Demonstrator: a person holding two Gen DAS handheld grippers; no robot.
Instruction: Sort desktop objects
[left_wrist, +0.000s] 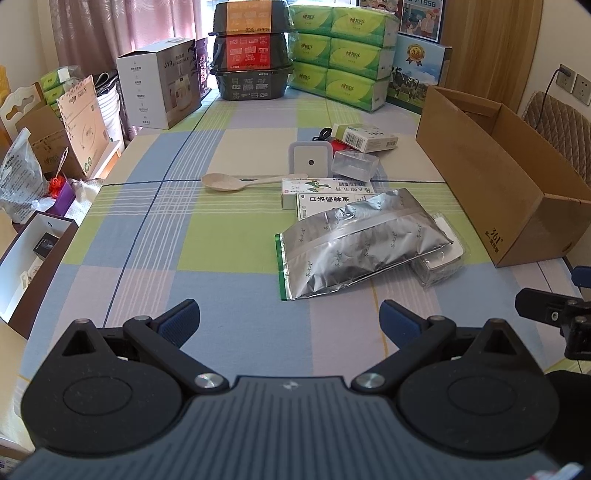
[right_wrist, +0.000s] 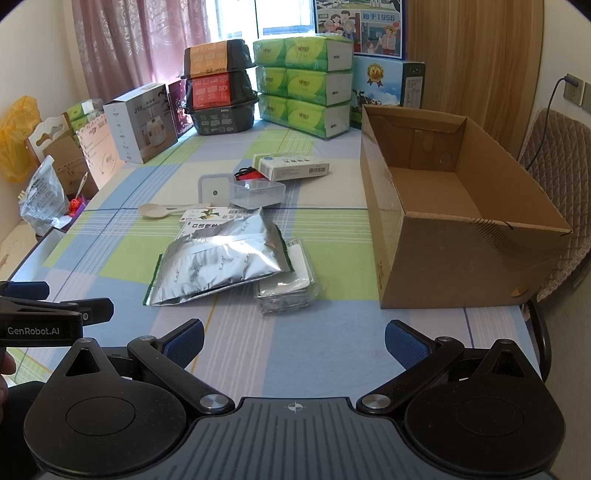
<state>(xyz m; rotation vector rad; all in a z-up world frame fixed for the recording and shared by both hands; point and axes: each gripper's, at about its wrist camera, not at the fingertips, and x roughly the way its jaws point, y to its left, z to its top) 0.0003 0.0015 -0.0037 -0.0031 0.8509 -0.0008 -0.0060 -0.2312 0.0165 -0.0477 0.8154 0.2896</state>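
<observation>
Left wrist view showed the left gripper (left_wrist: 289, 319) low over the checked tablecloth (left_wrist: 155, 236), its blue-padded fingers (left_wrist: 181, 319) spread wide with nothing between them. Ahead and slightly right lay a silver foil pouch (left_wrist: 364, 242), resting partly on a clear plastic packet (left_wrist: 441, 260) and overlapping a white medicine box (left_wrist: 323, 203). Touching that box on its far side lay a second box with green print (left_wrist: 314, 184). Farther back lay a pale spoon (left_wrist: 236, 181), a white square plug-in light (left_wrist: 309, 159), a small clear plastic box (left_wrist: 354, 166) and a white carton with a barcode (left_wrist: 365, 137). An open cardboard box (left_wrist: 491, 177) stood at the right side of the table. Part of the right gripper (left_wrist: 554, 314) showed at the right edge. Green tissue packs (left_wrist: 343, 55) and stacked black food containers (left_wrist: 251, 51) stood along the far end.

Right wrist view showed the right gripper (right_wrist: 294, 343) near the table's front edge, its fingers (right_wrist: 404, 345) also held wide apart and holding nothing. The foil pouch (right_wrist: 221, 262) lay ahead and to the left, over the plastic packet (right_wrist: 288, 286). The spoon (right_wrist: 166, 210), the plug-in light (right_wrist: 214, 190), the clear box (right_wrist: 256, 194) and the barcode carton (right_wrist: 291, 167) lay beyond it. The cardboard box (right_wrist: 443, 266) stood close on the right, its visible inside bare. The left gripper (right_wrist: 44, 310) reached in at the left edge, too little of it visible there to tell its state.
</observation>
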